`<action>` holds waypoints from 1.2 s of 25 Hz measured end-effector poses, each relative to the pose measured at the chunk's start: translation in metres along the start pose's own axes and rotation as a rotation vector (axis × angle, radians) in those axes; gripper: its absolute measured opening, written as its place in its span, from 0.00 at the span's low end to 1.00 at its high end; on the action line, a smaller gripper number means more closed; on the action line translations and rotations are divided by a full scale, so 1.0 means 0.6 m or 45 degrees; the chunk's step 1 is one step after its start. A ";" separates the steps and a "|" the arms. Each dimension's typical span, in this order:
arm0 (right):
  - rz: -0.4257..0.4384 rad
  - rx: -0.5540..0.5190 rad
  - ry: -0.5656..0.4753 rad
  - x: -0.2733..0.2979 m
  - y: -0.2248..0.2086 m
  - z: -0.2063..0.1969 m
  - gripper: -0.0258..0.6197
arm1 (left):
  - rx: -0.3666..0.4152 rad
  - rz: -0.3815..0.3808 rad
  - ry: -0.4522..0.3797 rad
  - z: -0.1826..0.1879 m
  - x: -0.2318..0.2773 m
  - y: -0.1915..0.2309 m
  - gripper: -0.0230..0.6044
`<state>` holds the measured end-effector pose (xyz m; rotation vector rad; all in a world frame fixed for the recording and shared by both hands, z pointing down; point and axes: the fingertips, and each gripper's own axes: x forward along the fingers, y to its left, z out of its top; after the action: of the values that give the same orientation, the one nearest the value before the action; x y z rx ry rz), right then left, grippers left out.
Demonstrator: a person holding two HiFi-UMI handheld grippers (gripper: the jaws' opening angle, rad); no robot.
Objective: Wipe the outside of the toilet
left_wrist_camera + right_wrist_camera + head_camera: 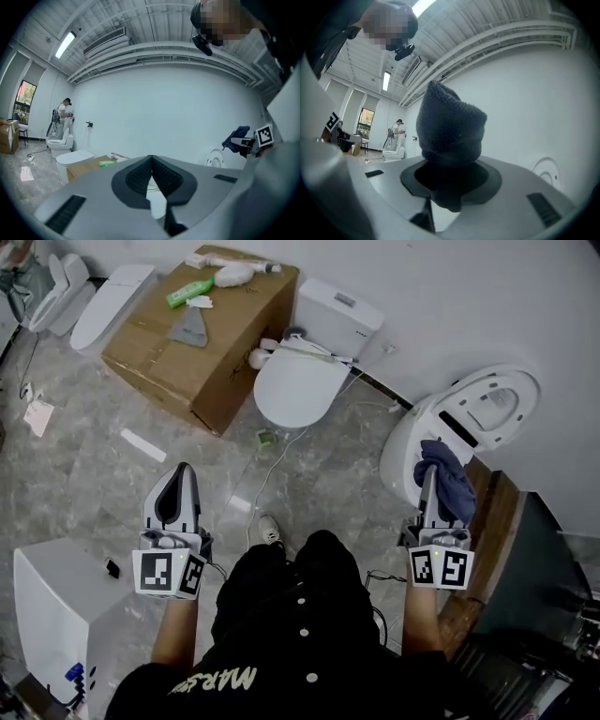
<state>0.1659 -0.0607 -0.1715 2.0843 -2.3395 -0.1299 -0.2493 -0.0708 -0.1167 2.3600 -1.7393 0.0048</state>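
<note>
Toilet [405, 448] with its lid [495, 401] raised stands at 2 o'clock in the head view, just ahead of the right gripper [430, 472]. That gripper's jaws are clamped on a dark blue cloth [448, 476], which bunches up above the tips and, in the head view, overlaps the bowl's outer wall. Whether the cloth touches the porcelain cannot be told. In the right gripper view the cloth [451, 125] fills the middle, rising from between the jaws.

At 8 o'clock the left gripper [183, 472] points up the view with its jaws pressed together and nothing between them. The left gripper view shows the pads [140, 176] meeting in a thin seam.

Farther out, a second toilet [298, 385] sits at 12 o'clock beside a cardboard box [220, 343] at 11 o'clock, which carries a green bottle [190, 292]. A white cabinet [52, 601] stands at 8 o'clock on the grey marbled floor [94, 456].
</note>
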 end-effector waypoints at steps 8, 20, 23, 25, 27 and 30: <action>0.037 0.010 -0.068 -0.012 -0.029 0.018 0.23 | 0.036 -0.003 -0.026 0.016 0.002 -0.037 0.05; 0.062 0.041 -0.113 -0.002 -0.093 0.033 0.23 | 0.103 0.003 -0.126 0.068 0.009 -0.106 0.05; 0.062 0.035 -0.104 0.001 -0.106 0.028 0.23 | 0.075 0.085 -0.112 0.063 0.005 -0.089 0.05; 0.069 0.020 -0.101 0.004 -0.113 0.026 0.23 | 0.094 0.115 -0.121 0.064 0.002 -0.079 0.05; 0.078 0.006 -0.103 0.006 -0.119 0.026 0.23 | 0.110 0.143 -0.128 0.068 -0.003 -0.071 0.05; 0.091 -0.004 -0.106 0.010 -0.124 0.023 0.23 | 0.130 0.185 -0.130 0.070 -0.010 -0.058 0.05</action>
<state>0.2383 -0.0744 -0.1904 2.0289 -2.4551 -0.2236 -0.2231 -0.0627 -0.1642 2.3349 -2.0010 -0.0052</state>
